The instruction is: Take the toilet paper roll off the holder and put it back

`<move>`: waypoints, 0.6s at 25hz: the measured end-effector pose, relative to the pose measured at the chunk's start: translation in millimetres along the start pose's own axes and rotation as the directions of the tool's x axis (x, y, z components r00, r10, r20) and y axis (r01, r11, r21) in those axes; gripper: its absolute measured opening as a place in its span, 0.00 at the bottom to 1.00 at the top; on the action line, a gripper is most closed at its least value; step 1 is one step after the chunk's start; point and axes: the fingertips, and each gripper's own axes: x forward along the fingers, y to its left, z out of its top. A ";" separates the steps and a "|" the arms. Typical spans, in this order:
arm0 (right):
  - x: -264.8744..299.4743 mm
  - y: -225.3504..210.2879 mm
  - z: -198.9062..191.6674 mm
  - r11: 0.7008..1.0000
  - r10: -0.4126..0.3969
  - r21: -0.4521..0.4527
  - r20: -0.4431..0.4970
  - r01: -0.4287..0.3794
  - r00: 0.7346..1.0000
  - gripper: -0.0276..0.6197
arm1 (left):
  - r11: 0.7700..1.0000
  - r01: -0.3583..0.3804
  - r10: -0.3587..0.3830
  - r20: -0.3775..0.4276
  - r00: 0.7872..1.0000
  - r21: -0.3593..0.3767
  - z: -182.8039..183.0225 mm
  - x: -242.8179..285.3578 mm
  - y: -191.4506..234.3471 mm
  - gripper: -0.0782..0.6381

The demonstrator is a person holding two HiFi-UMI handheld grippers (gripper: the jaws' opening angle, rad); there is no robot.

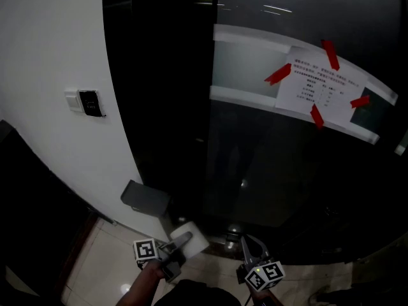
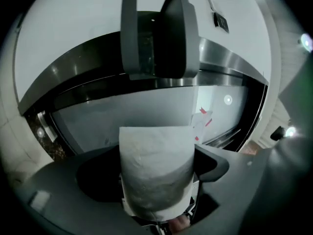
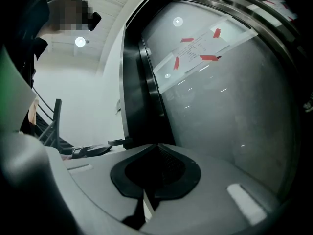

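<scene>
The left gripper [image 1: 180, 243] has the toilet paper roll [image 2: 155, 173] clamped between its jaws, a soft white cylinder with a dimpled, fibrous surface, filling the gap from side to side; above it in the left gripper view sits the holder [image 2: 159, 33], smooth grey plastic with a curved hood, on the white wall [image 1: 57, 56] and apart from the roll; the right gripper [image 3: 156, 148] has its dark jaws pressed together on nothing, facing a glossy dark glass door [image 1: 287, 171] with a red-taped paper notice [image 1: 315, 88].
</scene>
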 end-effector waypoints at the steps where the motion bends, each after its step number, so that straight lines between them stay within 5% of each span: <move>1: 2.0 0.6 -0.7 1.000 0.006 0.001 0.000 -0.006 1.000 0.06 | 1.000 -0.006 0.007 -0.019 1.000 0.024 -2.7 -1.2 -3.8 0.72; 7: 18.4 13.4 -4.1 0.998 0.057 0.006 0.006 -0.057 0.998 0.06 | 0.992 -0.045 0.046 -0.006 0.999 0.119 6.8 -21.5 -19.3 0.72; 9: 22.8 19.7 -6.8 0.997 0.082 -0.003 -0.004 -0.082 0.997 0.06 | 0.971 -0.094 0.096 0.002 0.995 0.221 12.9 -36.2 -20.0 0.72; 12: 28.9 28.0 -10.3 0.994 0.109 -0.002 -0.020 -0.109 0.994 0.06 | 0.851 -0.146 0.132 0.064 0.989 0.505 27.4 -54.5 -36.0 0.72; 15: 34.3 34.8 -10.3 0.992 0.127 -0.005 -0.028 -0.127 0.992 0.06 | 0.752 -0.207 0.095 0.207 0.974 0.626 41.0 -70.4 -61.3 0.72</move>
